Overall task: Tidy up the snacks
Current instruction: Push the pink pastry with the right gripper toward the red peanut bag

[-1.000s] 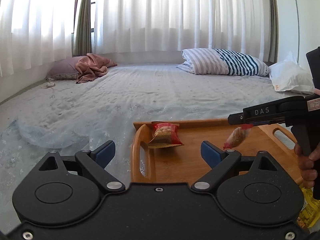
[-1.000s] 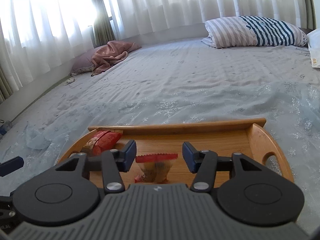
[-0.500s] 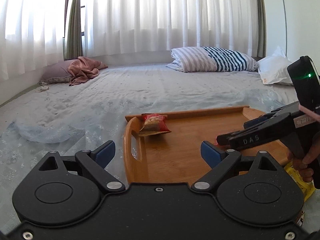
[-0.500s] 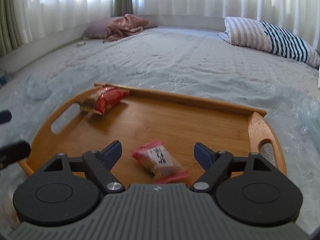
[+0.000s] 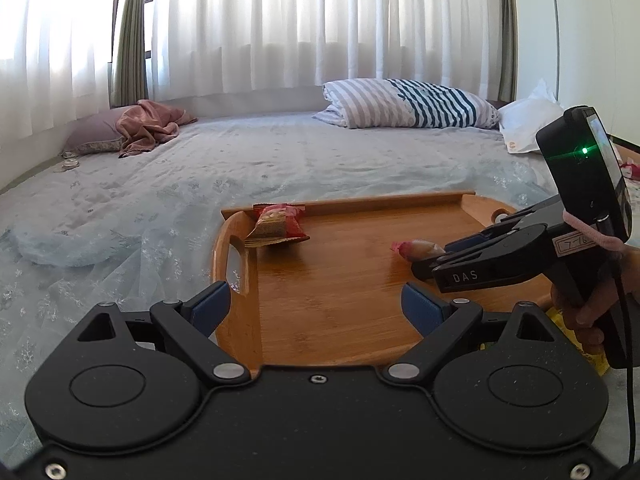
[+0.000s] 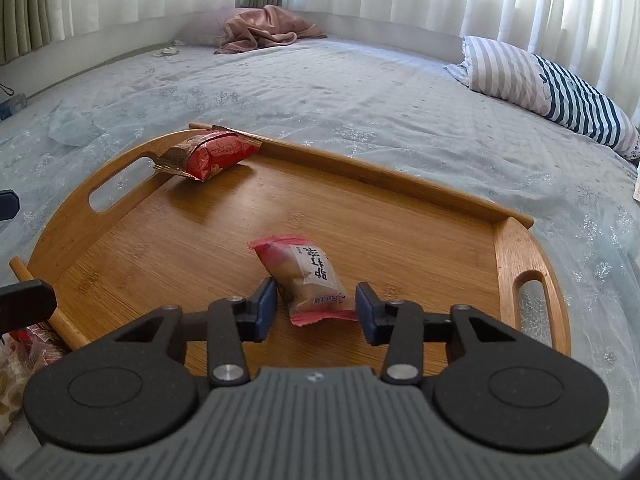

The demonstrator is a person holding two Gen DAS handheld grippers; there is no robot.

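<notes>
A wooden tray (image 5: pixel 340 312) (image 6: pixel 160 248) lies on the bed. A red snack packet (image 5: pixel 276 226) (image 6: pixel 208 152) leans in its far left corner. A pink-and-white snack packet (image 6: pixel 308 276) (image 5: pixel 416 248) lies flat on the tray floor. My right gripper (image 6: pixel 316 308) is open, its jaws either side of the packet's near end, not clamping it. It shows in the left wrist view (image 5: pixel 480 260). My left gripper (image 5: pixel 316 308) is open and empty above the tray's near left edge.
A striped pillow (image 5: pixel 408 104) and a pink cloth (image 5: pixel 152 124) lie at the far side of the bed. More snack packets (image 6: pixel 24 344) lie on the bed by the tray's near left corner; a yellow one (image 5: pixel 580 340) shows under the right hand.
My right gripper held the pink packet above the tray, then opened and left it lying on the tray floor; since then the jaws have narrowed around it. My left gripper stayed open.
</notes>
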